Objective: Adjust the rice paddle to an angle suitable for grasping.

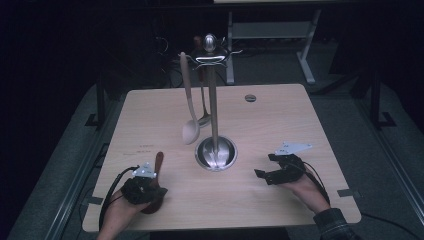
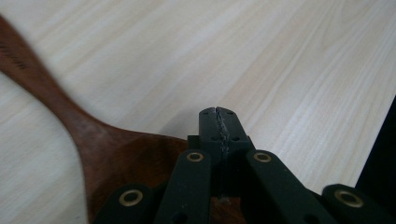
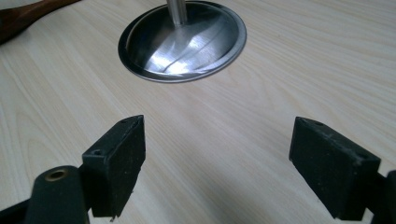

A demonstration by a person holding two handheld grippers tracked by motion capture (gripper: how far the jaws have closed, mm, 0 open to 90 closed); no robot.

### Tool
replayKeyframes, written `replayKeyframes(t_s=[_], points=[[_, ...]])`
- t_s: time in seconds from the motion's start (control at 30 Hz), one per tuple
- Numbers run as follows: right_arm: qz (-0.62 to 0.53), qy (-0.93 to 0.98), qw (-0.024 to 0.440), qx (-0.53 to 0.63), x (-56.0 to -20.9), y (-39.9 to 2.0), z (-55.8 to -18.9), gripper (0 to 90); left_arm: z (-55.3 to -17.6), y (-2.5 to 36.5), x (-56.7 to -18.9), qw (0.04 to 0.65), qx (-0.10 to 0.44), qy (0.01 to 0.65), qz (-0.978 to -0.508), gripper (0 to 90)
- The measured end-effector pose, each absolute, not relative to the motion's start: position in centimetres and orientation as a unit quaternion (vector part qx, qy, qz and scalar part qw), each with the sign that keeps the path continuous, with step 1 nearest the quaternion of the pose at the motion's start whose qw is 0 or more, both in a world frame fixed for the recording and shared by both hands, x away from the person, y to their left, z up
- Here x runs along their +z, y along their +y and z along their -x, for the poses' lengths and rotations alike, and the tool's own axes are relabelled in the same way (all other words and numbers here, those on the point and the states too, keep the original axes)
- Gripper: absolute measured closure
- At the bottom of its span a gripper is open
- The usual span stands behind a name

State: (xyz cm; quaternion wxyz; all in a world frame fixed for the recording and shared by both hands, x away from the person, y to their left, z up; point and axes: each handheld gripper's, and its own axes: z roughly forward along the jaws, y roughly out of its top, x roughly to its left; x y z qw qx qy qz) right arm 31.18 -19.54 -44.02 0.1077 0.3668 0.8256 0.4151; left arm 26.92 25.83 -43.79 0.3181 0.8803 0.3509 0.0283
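At the near left, the left gripper [image 1: 150, 186] has its jaws pressed together, empty, over the blade of a dark wooden spatula [image 2: 100, 149] lying flat on the table [image 1: 280, 125]. The steel utensil stand [image 1: 216, 152] rises mid-table. At the near right, the right gripper [image 1: 264, 166] rests with jaws apart, empty.

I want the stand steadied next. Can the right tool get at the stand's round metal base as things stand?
Probably yes: the right tool is open and faces the metal base across bare table, with nothing between them.

Wooden spoon [image 2: 100, 149] bowl partly hidden beneath the jaws, handle cut off at picture's edge.
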Motion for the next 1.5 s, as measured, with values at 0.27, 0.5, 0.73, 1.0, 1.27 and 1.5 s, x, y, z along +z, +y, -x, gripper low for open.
replayKeyframes(t_s=[0.27, 0.5, 0.73, 1.0, 1.27, 1.5], points=[[-0.373, 0.826, 0.114, 0.406, -44.6, -20.4, -30.6, 16.8, -30.0, 27.7, -43.8, 0.331, 0.057, 0.399, -0.853, 89.9], [-0.377, 0.826, 0.126, 0.398, -45.4, -21.2, -30.0, 14.6, -32.8, 29.1, -43.1, 0.324, 0.089, 0.431, -0.838, 89.9], [-0.38, 0.826, 0.132, 0.394, -45.8, -21.7, -29.6, 14.0, -34.8, 29.8, -44.3, 0.295, 0.094, 0.459, -0.833, 89.9], [-0.38, 0.824, 0.134, 0.398, -45.8, -21.7, -29.7, 14.0, -34.8, 28.4, -44.5, 0.291, 0.085, 0.441, -0.845, 89.9], [-0.371, 0.83, 0.134, 0.394, -45.8, -21.3, -29.7, 13.9, -34.4, 26.2, -44.4, 0.293, 0.071, 0.407, -0.862, 89.9], [-0.37, 0.831, 0.134, 0.394, -45.9, -21.2, -29.7, 14.0, -33.8, 24.3, -44.4, 0.3, 0.052, 0.383, -0.872, 89.8]])
